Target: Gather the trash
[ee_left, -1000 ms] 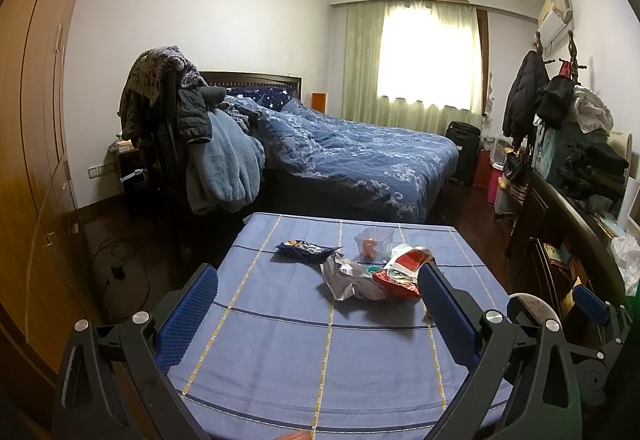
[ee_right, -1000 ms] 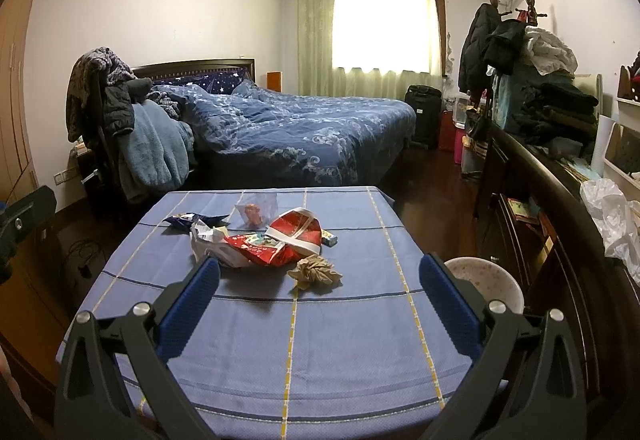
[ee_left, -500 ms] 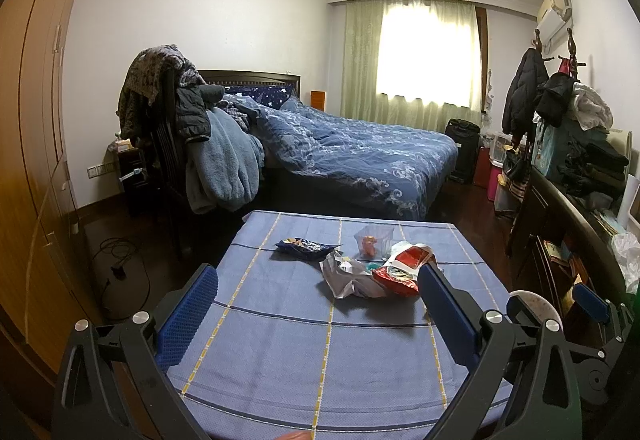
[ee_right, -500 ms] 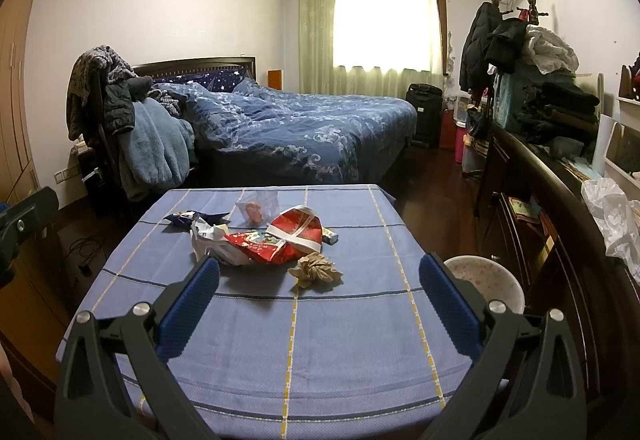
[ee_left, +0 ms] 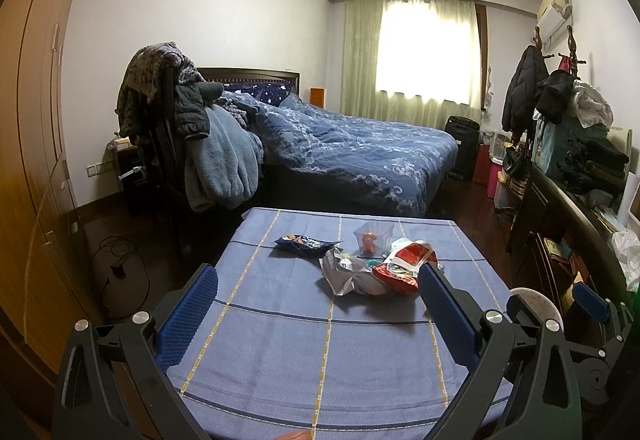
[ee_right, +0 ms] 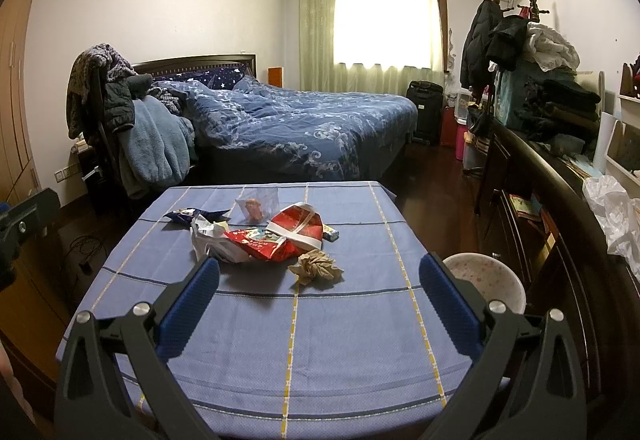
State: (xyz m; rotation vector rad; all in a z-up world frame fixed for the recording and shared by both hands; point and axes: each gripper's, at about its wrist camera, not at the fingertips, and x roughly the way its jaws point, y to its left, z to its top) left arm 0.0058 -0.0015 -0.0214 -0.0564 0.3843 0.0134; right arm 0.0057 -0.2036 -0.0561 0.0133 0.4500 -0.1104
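Trash lies in a loose heap on the blue checked tablecloth (ee_right: pixel 340 340): a red snack bag (ee_right: pixel 286 236), a silver wrapper (ee_right: pixel 212 240), a dark blue wrapper (ee_right: pixel 186 215), a clear plastic cup (ee_right: pixel 258 203) and a crumpled brown paper ball (ee_right: pixel 318 266). The left wrist view shows the red bag (ee_left: pixel 404 264), silver wrapper (ee_left: pixel 346 272), blue wrapper (ee_left: pixel 304 244) and cup (ee_left: pixel 372 238). My left gripper (ee_left: pixel 316 300) and right gripper (ee_right: pixel 318 292) are both open and empty, held above the table's near side, short of the heap.
A white speckled bin (ee_right: pixel 486 282) stands on the floor right of the table. A dark sideboard (ee_right: pixel 552 220) with clutter runs along the right. A bed (ee_right: pixel 304 131) and a chair piled with clothes (ee_right: pixel 132 135) lie beyond the table. A wooden wardrobe (ee_left: pixel 32 159) is at left.
Both views have shifted very slightly; the trash has not moved and both grippers stay open.
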